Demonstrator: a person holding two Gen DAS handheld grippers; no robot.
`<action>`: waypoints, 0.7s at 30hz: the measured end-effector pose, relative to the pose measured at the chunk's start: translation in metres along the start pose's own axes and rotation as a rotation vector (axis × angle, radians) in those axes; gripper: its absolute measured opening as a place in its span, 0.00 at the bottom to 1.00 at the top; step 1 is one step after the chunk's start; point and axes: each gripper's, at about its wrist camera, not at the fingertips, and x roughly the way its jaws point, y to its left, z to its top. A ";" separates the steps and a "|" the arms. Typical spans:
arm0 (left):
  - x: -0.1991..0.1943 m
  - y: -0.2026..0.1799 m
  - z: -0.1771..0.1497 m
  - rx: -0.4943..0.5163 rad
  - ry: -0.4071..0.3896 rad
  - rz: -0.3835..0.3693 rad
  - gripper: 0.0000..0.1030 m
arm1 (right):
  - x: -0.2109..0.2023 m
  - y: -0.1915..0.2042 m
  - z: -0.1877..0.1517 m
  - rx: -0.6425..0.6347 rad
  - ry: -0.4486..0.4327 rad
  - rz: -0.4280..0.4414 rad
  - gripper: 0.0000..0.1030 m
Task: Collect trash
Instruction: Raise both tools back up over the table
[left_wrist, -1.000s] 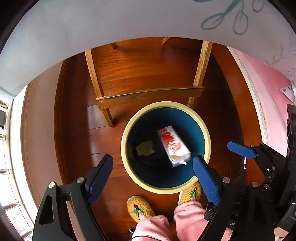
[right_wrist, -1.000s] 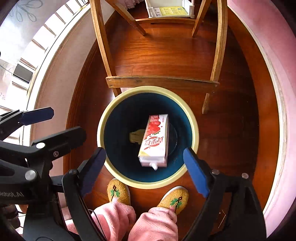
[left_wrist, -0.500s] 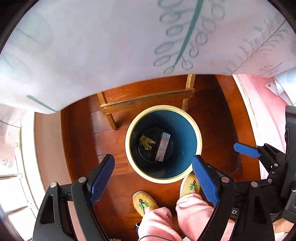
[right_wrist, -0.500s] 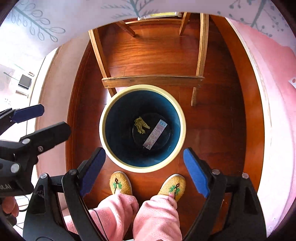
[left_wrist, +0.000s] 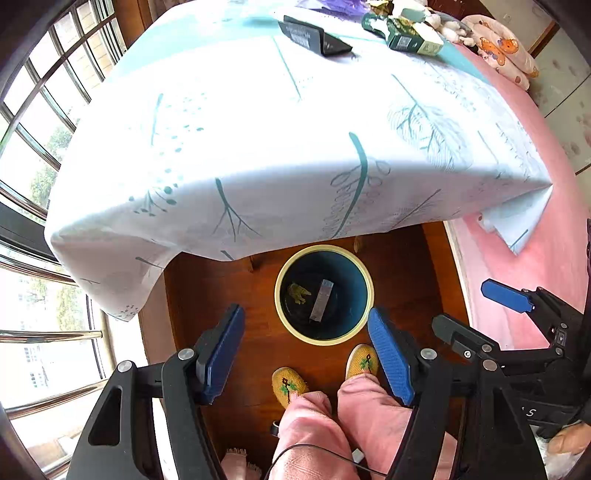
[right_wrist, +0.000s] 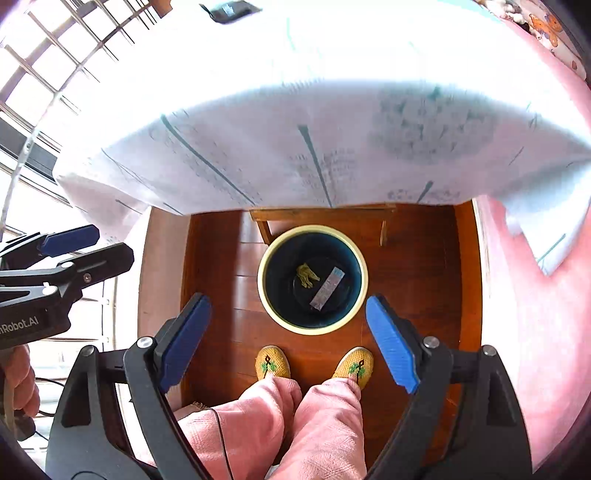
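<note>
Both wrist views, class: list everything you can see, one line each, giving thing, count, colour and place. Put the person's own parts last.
Bin: one, cream rim, blue inside, on the floor by the table.
Carton: one, pale, in the bin.
Crumpled scrap: one, olive, beside the carton.
Tablecloth: one, white with teal leaves, over the table.
Boxes: several, dark and green, at the table's far end.
Floor: brown wood.
Slippers: two, yellow, near the bin.
Left gripper: blue pads, open, empty.
Right gripper: blue pads, open, empty.

Wooden floor (left_wrist: 399, 280) carries a bin (left_wrist: 282, 314); table (left_wrist: 258, 122) holds boxes (left_wrist: 410, 40)
</note>
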 end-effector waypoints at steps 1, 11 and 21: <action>-0.015 0.001 0.003 0.000 -0.015 0.000 0.69 | -0.016 0.004 0.006 0.003 -0.014 0.011 0.82; -0.141 0.004 0.052 0.001 -0.167 -0.009 0.69 | -0.149 0.028 0.062 0.060 -0.176 0.028 0.82; -0.197 0.003 0.102 -0.011 -0.262 -0.035 0.69 | -0.218 0.047 0.099 0.013 -0.315 -0.079 0.82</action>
